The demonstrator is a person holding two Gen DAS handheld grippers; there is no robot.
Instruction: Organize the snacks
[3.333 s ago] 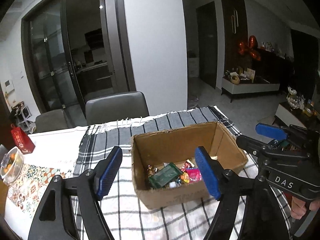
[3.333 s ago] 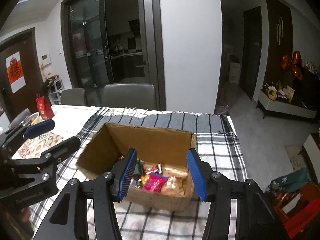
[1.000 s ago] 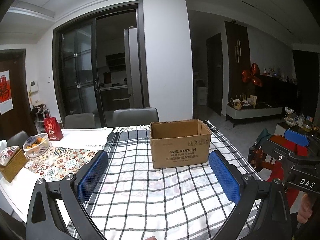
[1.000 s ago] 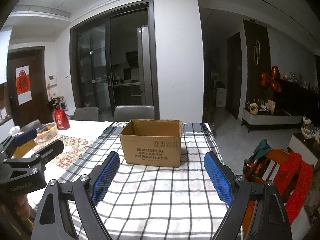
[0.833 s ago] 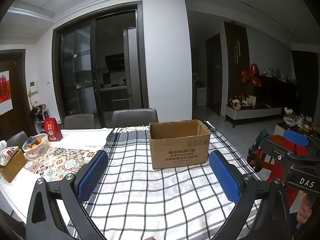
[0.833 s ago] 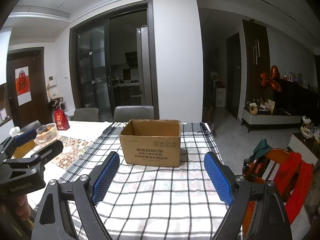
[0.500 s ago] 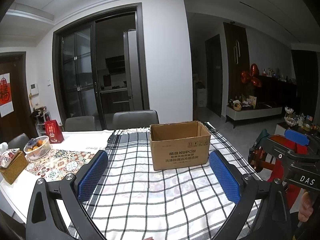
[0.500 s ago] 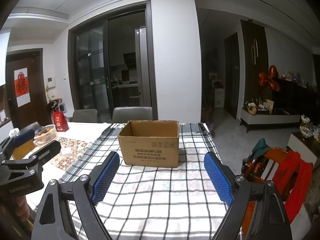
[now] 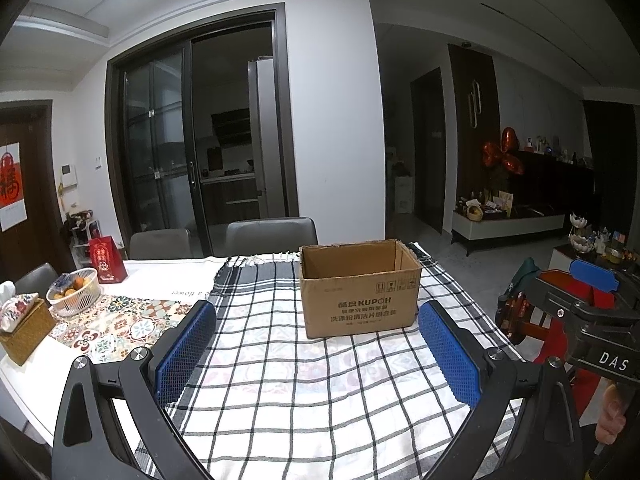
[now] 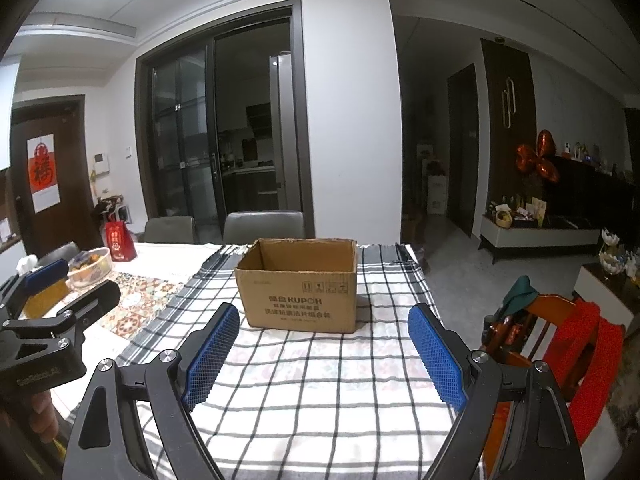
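An open brown cardboard box stands on the black-and-white checked cloth; it also shows in the right wrist view. Its inside is hidden from this low angle, so no snacks show. My left gripper is open and empty, held back from the box near the table's front edge. My right gripper is open and empty, also well short of the box. Each gripper shows at the edge of the other's view.
A white bowl of fruit, a wicker tissue box and a red gift bag sit at the left on a patterned runner. Grey chairs stand behind the table. A wooden chair with red cloth is at the right.
Since 3.3 s ago both grippers have pulled back and lowered from above the box, where snacks were visible. Over the last second the views barely shift.
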